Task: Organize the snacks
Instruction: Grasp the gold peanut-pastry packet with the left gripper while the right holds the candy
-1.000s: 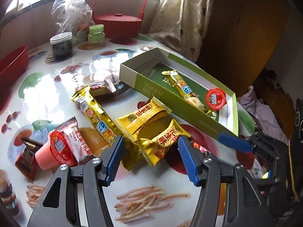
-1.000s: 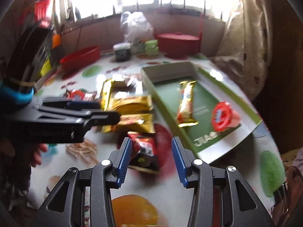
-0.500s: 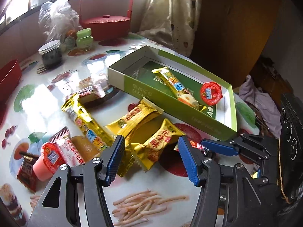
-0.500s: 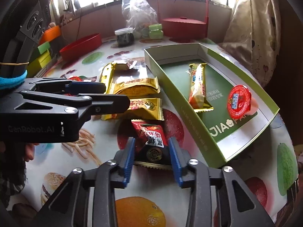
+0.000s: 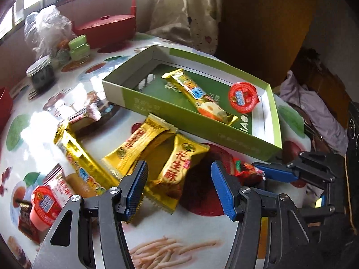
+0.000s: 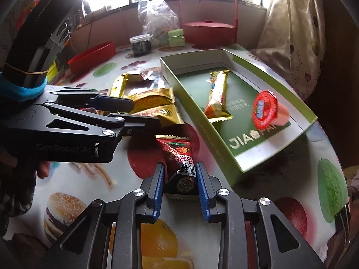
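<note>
R gripper [image 6: 179, 186]: blue pads pressed on both sides of the red-black snack packet [image 6: 181, 157], grasping its near end; packet lies on the table [image 6: 224, 235], far end pointing away from the cam, just beside the green box [image 6: 197, 112] near wall.

L gripper [image 5: 179, 188]: fingers spread wide, holding nothing. Gold packet w/ red characters [image 5: 179, 168] lies on the table betw the pads, touching neither as far as visible. A second gold packet [image 5: 136, 143] overlaps it on the L.

L view only: long gold bar [image 5: 78, 159] on the table L of the gold packets, red-lid jelly cup [image 5: 42, 204] at far L, and the R gripper's blue pad seen side-on w/ the red packet behind it. R view only: packet print and grip contact; L gripper's side profile above the gold packets.

Box: holds one gold bar [image 6: 218, 94] and one red jelly cup [image 6: 267, 109] lying tilted; green floor betw and around them is bare. Box near corner close to table edge on R. Red bowl [image 6: 92, 56], jar [image 6: 140, 44], red lidded basket [image 6: 208, 31] at the back, well apart.
</note>
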The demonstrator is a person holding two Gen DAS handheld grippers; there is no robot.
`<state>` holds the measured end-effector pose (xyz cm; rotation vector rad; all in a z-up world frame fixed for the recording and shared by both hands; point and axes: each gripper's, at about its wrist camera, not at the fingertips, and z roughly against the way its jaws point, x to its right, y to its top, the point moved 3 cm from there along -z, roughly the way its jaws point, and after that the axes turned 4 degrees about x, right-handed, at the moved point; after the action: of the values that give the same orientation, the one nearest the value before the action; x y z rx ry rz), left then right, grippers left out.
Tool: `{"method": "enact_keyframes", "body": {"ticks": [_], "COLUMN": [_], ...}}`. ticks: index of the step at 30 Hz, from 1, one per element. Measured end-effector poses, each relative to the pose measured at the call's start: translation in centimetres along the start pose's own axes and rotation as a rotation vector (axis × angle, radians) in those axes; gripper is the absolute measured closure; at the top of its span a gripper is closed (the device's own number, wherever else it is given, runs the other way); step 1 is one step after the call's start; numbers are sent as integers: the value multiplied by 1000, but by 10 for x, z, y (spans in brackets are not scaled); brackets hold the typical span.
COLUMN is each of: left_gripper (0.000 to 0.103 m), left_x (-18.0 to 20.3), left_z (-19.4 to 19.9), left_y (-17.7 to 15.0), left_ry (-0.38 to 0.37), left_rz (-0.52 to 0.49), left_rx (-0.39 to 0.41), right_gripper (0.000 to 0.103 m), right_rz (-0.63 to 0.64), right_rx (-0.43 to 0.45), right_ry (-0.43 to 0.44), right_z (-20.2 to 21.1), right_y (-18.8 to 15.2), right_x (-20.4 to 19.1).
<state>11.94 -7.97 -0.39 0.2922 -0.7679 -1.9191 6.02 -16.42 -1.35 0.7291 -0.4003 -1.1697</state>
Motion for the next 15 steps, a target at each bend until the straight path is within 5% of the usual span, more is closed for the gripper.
{"method": "enact_keyframes", "body": {"ticks": [15], "left_gripper": [46], "left_x": [4], "left_z": [-11], "left_y": [-2], "left_ry": [37], "left_rz": [5], "left_rx": [-9], "right_gripper": [76], "right_rz": [-22], "right_rx": [5], "right_ry": [-1], "right_z": [8], "right_y": [-7], "right_x": [8]}}
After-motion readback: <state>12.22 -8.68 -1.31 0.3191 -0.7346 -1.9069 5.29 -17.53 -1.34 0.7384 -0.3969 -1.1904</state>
